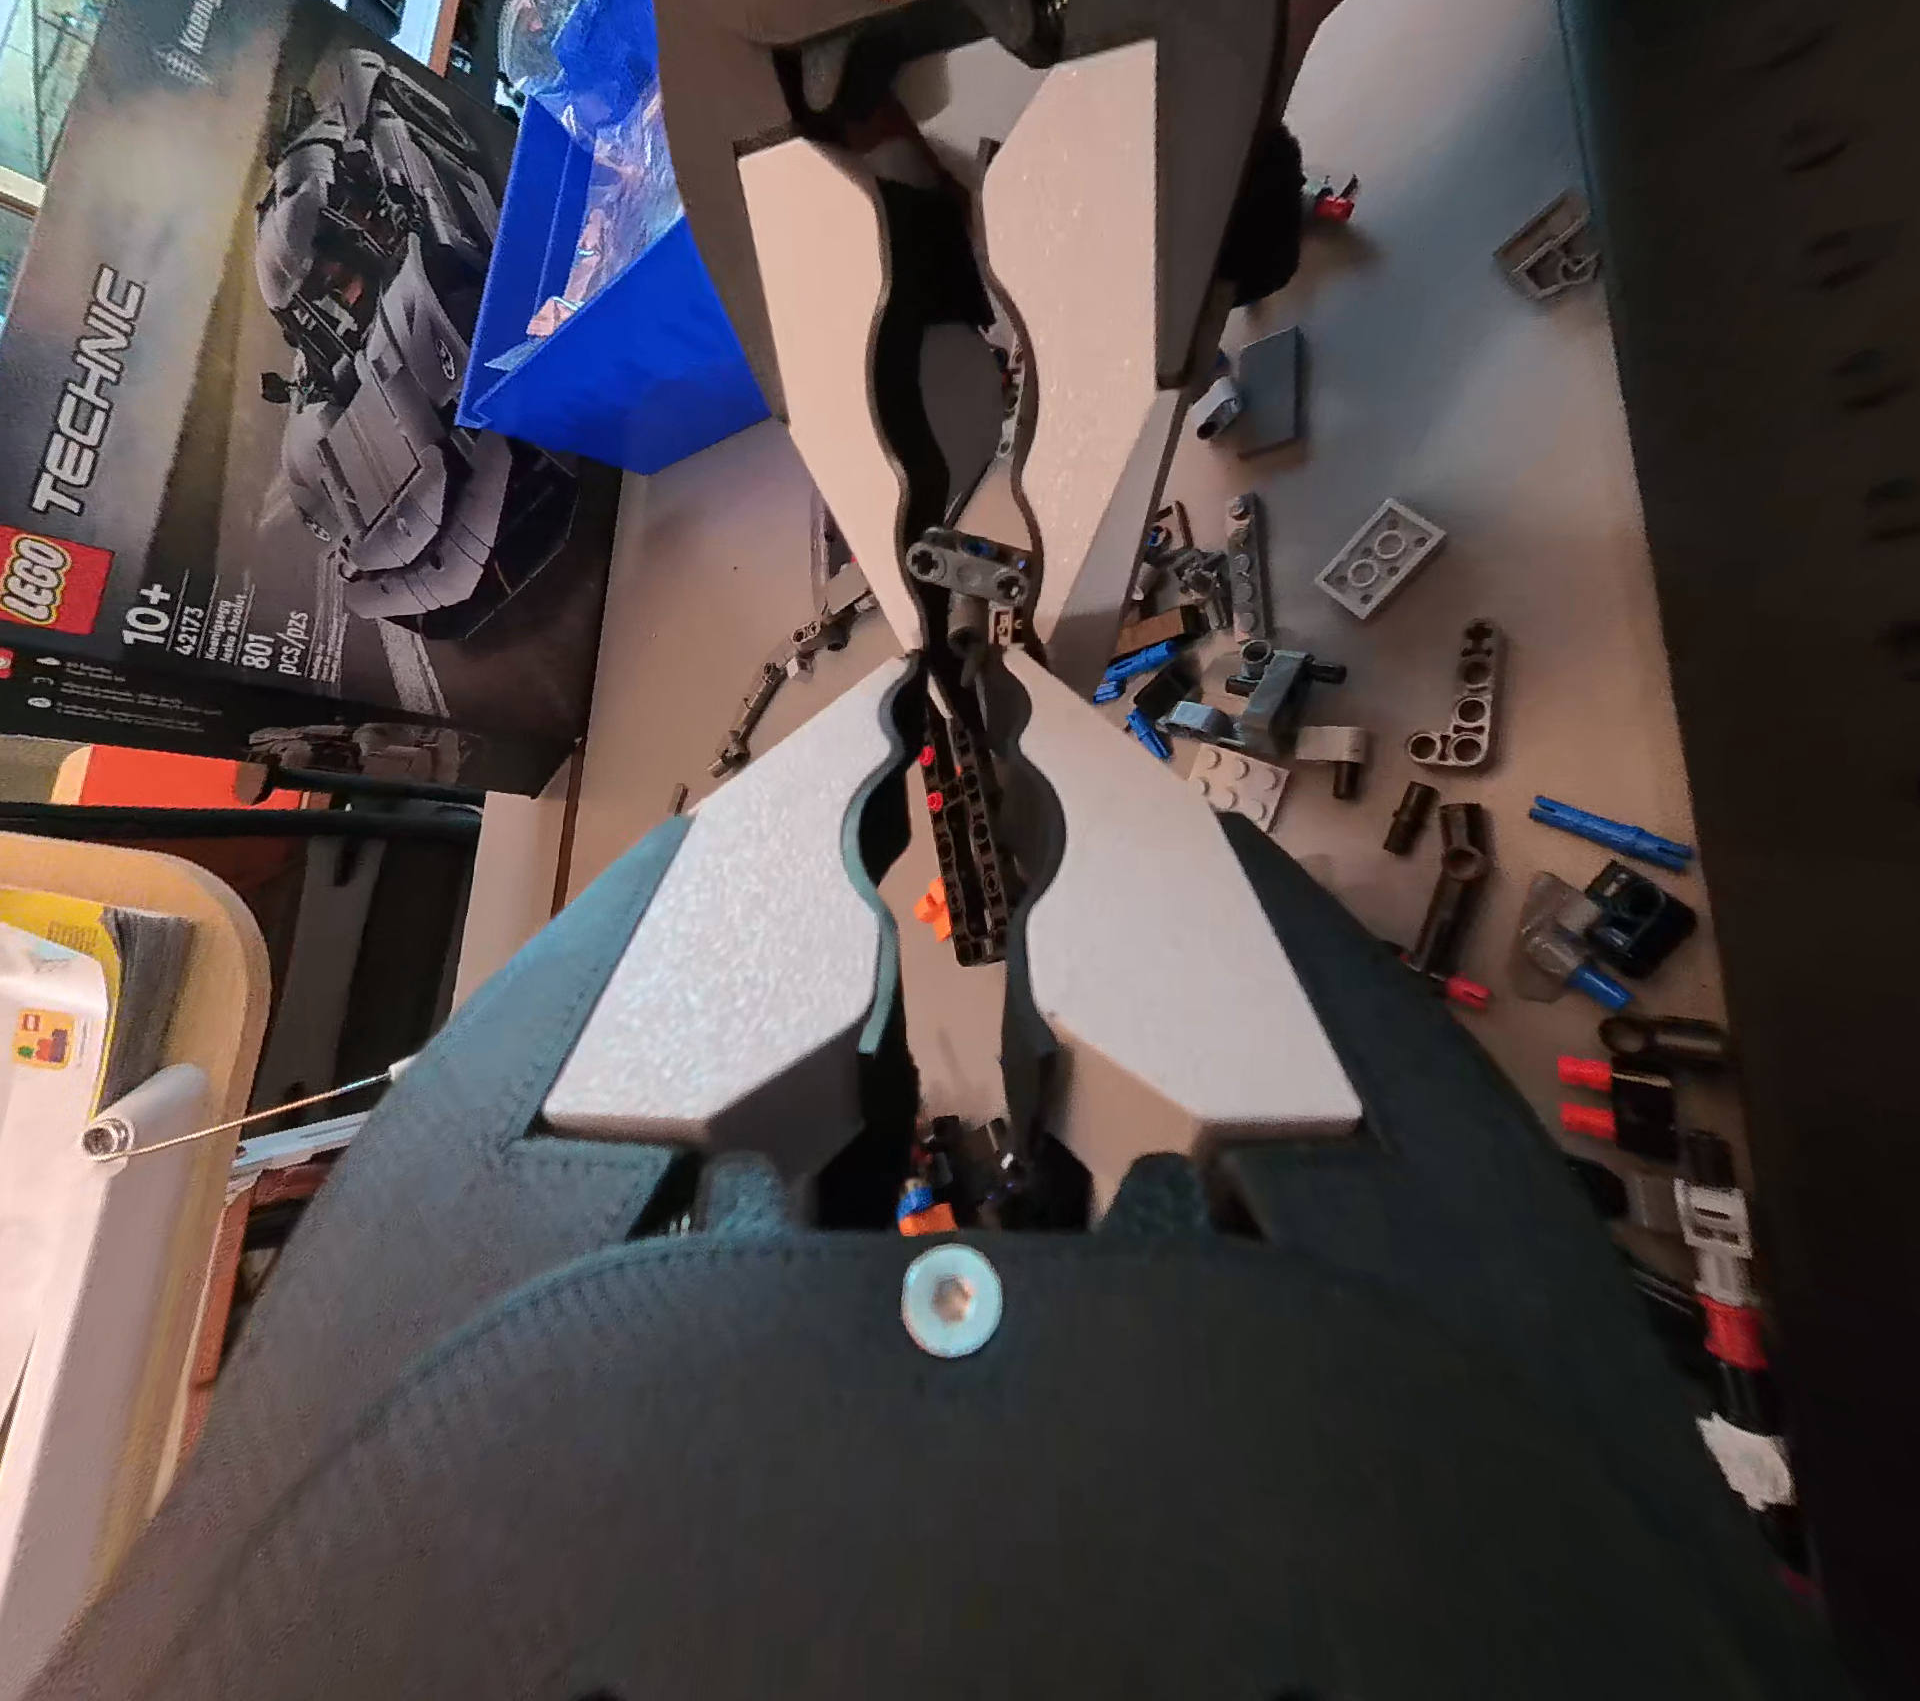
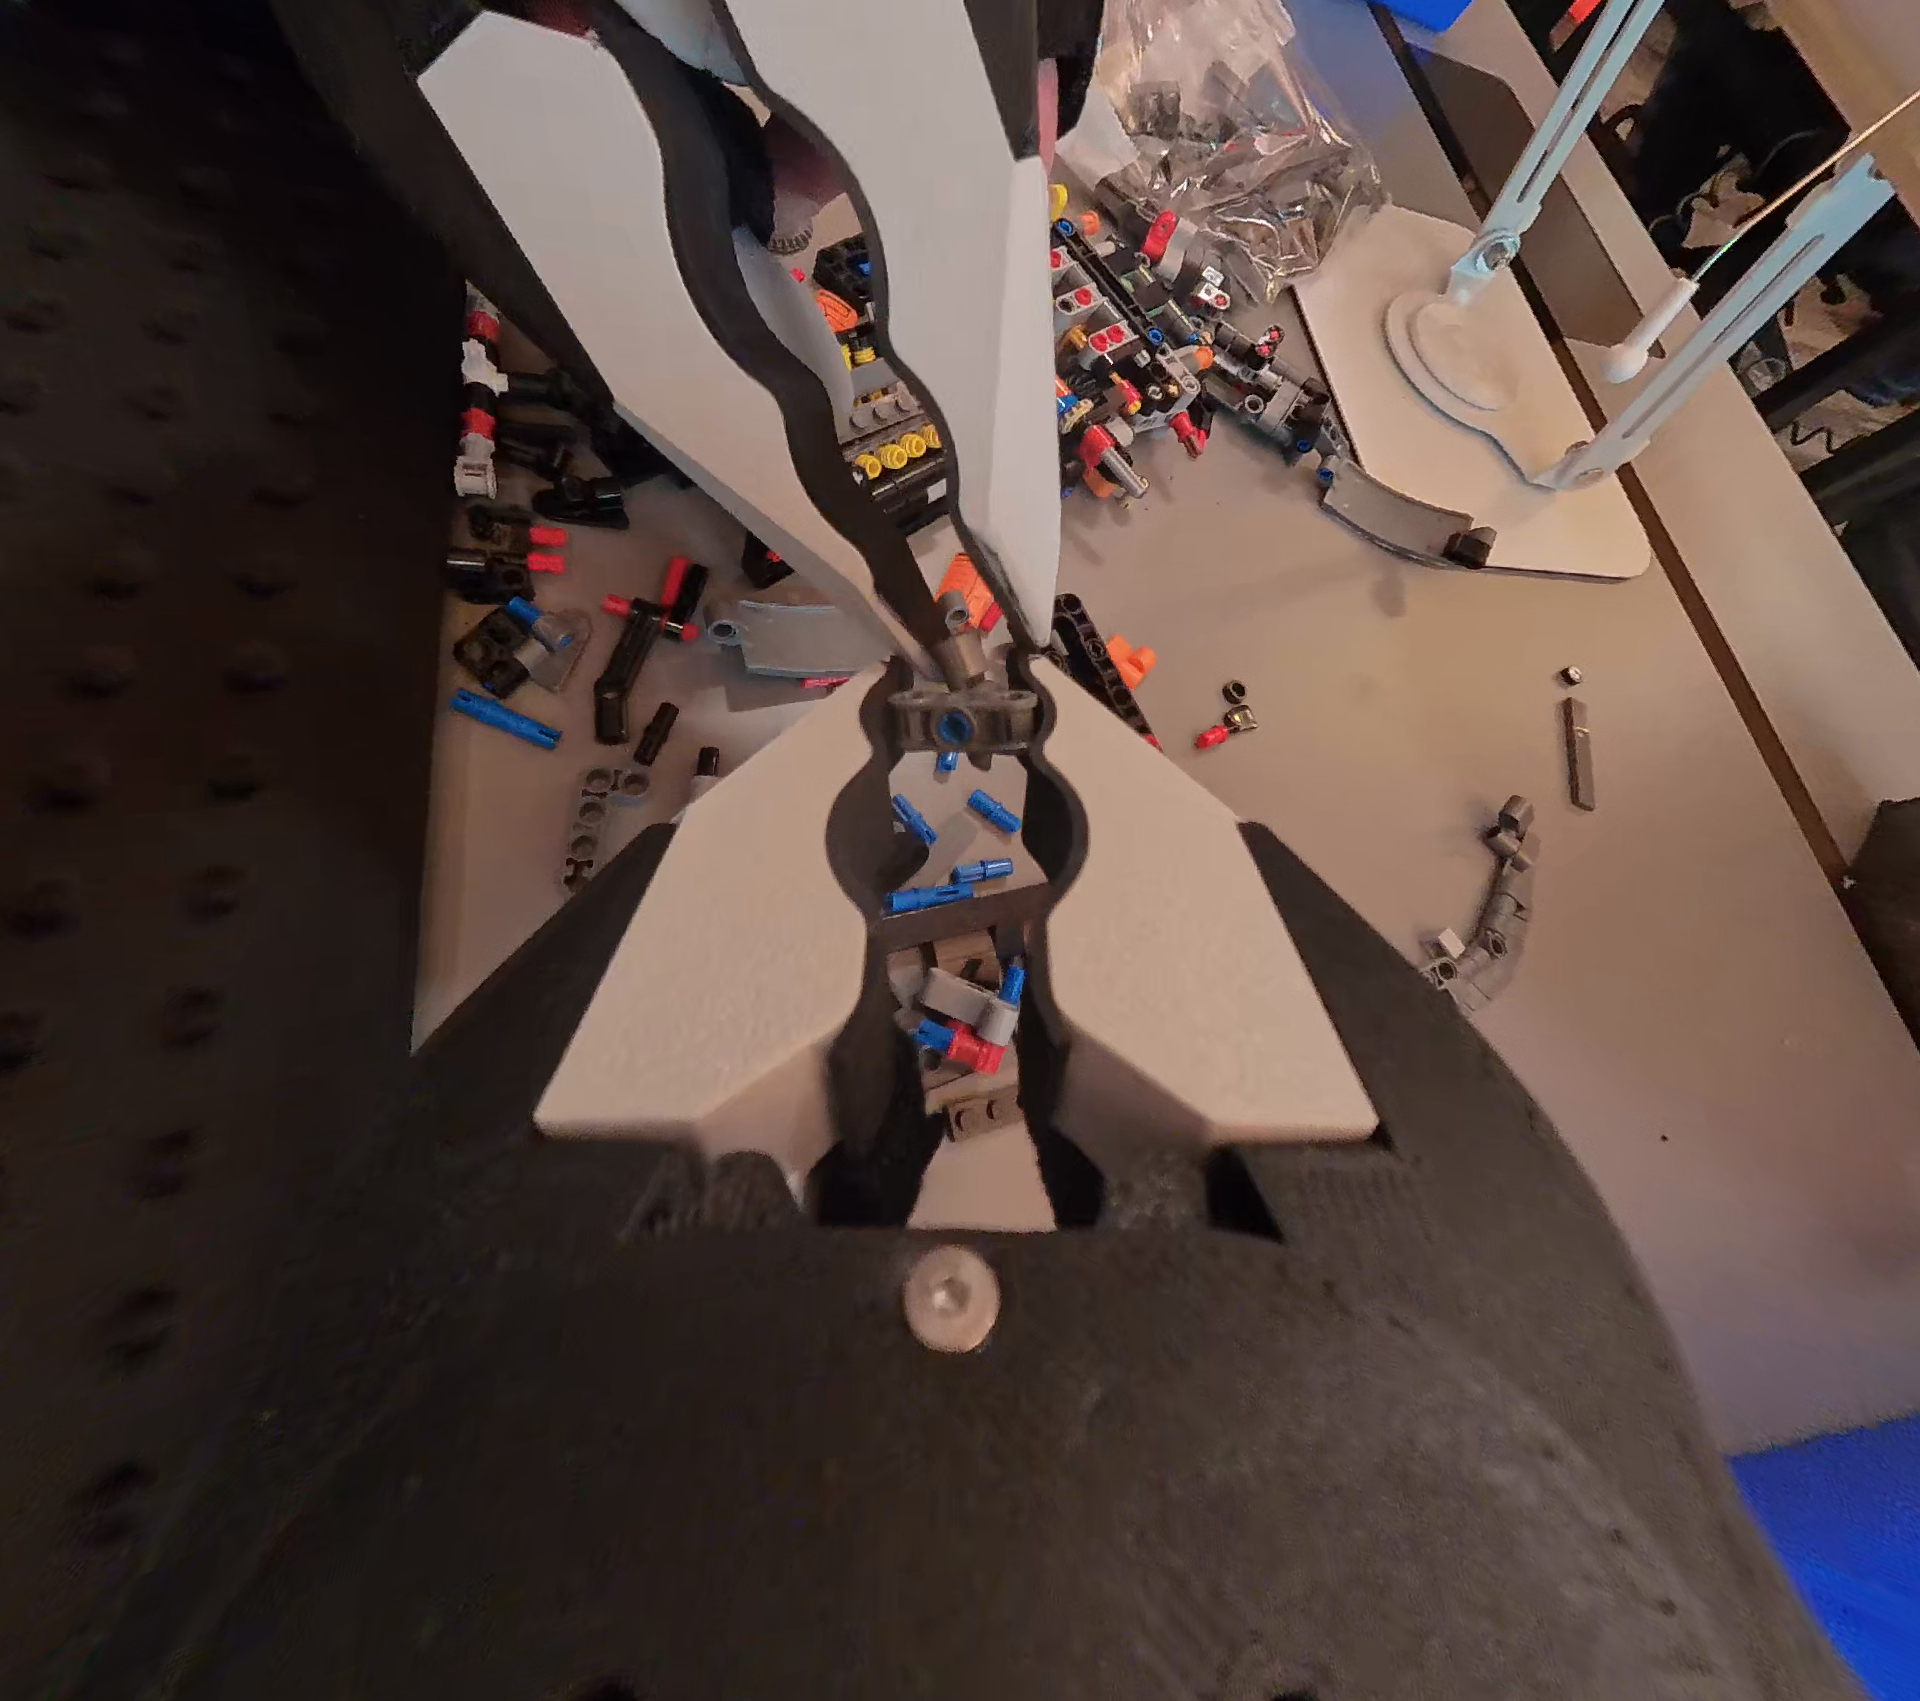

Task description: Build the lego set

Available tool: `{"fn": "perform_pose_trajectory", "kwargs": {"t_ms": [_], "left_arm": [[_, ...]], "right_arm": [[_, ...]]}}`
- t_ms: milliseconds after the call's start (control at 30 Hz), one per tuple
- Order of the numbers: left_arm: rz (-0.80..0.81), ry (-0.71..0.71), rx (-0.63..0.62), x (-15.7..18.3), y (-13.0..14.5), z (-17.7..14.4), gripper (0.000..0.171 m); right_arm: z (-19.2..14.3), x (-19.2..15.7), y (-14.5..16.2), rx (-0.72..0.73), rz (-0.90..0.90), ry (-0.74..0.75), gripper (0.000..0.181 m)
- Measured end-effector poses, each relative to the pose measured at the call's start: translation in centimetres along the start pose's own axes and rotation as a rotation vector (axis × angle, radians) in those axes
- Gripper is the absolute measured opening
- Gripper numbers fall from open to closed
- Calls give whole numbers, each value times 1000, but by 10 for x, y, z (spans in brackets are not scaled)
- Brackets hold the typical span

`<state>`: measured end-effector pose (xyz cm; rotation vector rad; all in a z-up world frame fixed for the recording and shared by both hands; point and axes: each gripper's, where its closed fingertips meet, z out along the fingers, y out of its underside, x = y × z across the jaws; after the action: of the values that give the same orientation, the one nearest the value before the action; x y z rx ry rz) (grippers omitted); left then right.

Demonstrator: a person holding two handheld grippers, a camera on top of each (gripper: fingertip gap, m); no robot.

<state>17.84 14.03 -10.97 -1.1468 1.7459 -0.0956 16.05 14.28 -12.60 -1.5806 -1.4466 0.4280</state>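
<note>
Fingers: right gripper (image 2: 958,709) is closed on a short dark grey beam (image 2: 961,713) with a blue pin in its middle hole; the beam spans both fingertips. Left gripper (image 1: 964,664) has its tips nearly together, pinching a small grey pin connector (image 1: 971,625) that stands against the beam's underside. In the right wrist view the same connector (image 2: 961,649) shows just beyond the beam, between the left gripper's tips. Whether pin and beam are fully seated I cannot tell. Both grippers meet tip to tip above the table (image 2: 1351,820).

Largest to smallest:
- Set box (image 1: 281,363), standing at the table's far left; lower corner cut off.
- Blue bin (image 1: 613,321), beside the box, partly behind the right gripper.
- Clear bag of parts (image 2: 1226,124), crumpled, contents hard to make out.
- Partly built chassis (image 2: 1143,321), on the table near the bag; its left half hidden behind the left gripper's fingers.
- White stand (image 2: 1558,280) on a pale base, top cut off.
- Loose pieces scattered on the table: grey plate (image 1: 1380,555), blue axle (image 2: 506,717), grey linked chain (image 2: 1491,934).
- Pieces seen between the right gripper's fingers, blue pins and grey connectors, only partly visible.
</note>
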Motion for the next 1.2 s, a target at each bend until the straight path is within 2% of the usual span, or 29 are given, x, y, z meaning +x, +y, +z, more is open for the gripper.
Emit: {"fn": "perform_pose_trajectory", "kwargs": {"t_ms": [67, 200, 400, 500, 767, 1033, 1200], "left_arm": [[-4, 10, 7, 0, -1, -2, 0], [-9, 8, -12, 1, -1, -1, 0], [-65, 15, -32, -3, 4, -1, 0], [-55, 30, -44, 0, 6, 0, 0], [71, 46, -127, 11, 16, 3, 0], [98, 55, -173, 18, 22, 7, 0], [77, 72, -161, 19, 21, 7, 0]], "right_arm": [[-1, 1, -1, 11, 15, -4, 16], [-1, 4, -2, 14, 26, 18, 18], [-5, 17, -2, -24, -68, 149, 32], [-6, 18, -3, -29, -108, 176, 24], [-1, 6, 4, -30, -25, 52, 22], [3, 2, 11, -84, -40, 33, 21], [0, 1, 10, -69, -5, 8, 21]]}}
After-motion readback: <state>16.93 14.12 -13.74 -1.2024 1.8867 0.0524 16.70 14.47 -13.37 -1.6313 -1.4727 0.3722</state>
